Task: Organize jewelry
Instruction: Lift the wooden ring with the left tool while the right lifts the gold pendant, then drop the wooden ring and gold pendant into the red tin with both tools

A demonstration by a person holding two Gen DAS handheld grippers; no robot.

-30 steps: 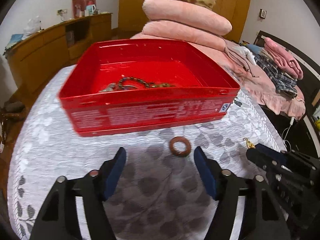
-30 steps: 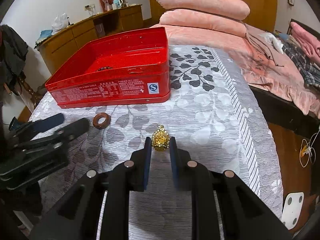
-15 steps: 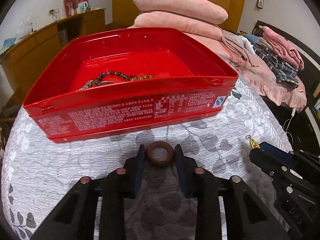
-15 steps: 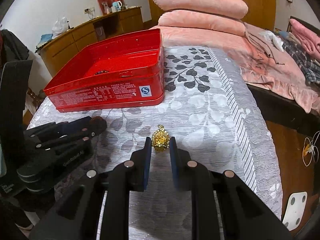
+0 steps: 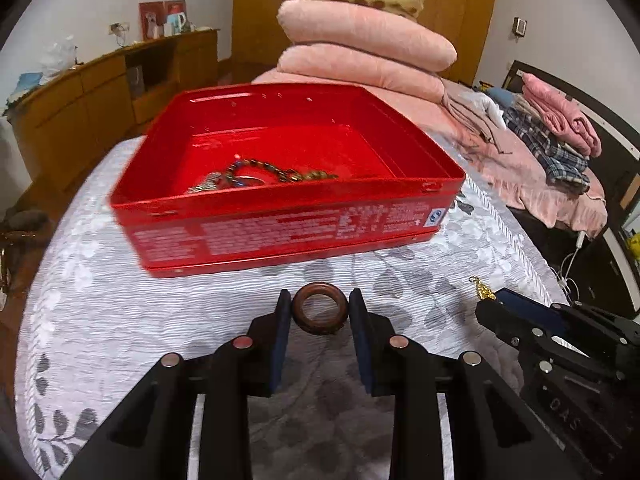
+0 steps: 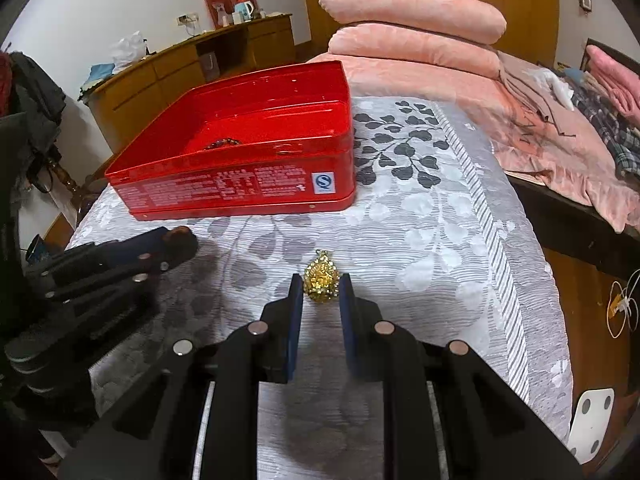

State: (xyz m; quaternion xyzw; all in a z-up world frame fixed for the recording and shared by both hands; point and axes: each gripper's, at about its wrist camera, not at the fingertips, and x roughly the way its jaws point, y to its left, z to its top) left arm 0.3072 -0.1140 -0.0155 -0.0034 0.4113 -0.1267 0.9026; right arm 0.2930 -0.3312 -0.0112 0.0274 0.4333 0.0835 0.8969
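Note:
A brown wooden ring [image 5: 319, 313] sits pinched between the blue pads of my left gripper [image 5: 319, 312], lifted just off the cloth. A gold pendant [image 6: 321, 277] is clamped in my right gripper [image 6: 321, 286], which also shows at the right edge of the left wrist view [image 5: 490, 300] with the gold pendant [image 5: 482, 290] at its tip. Ahead stands the open red tin box [image 5: 280, 236], also seen in the right wrist view [image 6: 240, 188], with a beaded bracelet [image 5: 264, 170] and other jewelry inside. My left gripper [image 6: 176, 240] lies left of the pendant.
A grey leaf-patterned cloth [image 6: 420, 208] covers the table. Behind the box are stacked pink pillows [image 5: 360, 40] on a bed with folded clothes [image 5: 560, 128]. A wooden sideboard [image 5: 100, 92] runs along the left wall. The table edge drops off at right [image 6: 560, 280].
My left gripper moved forward around the wooden ring and shut on it, then drew back slightly with it. The right gripper kept still, holding the pendant.

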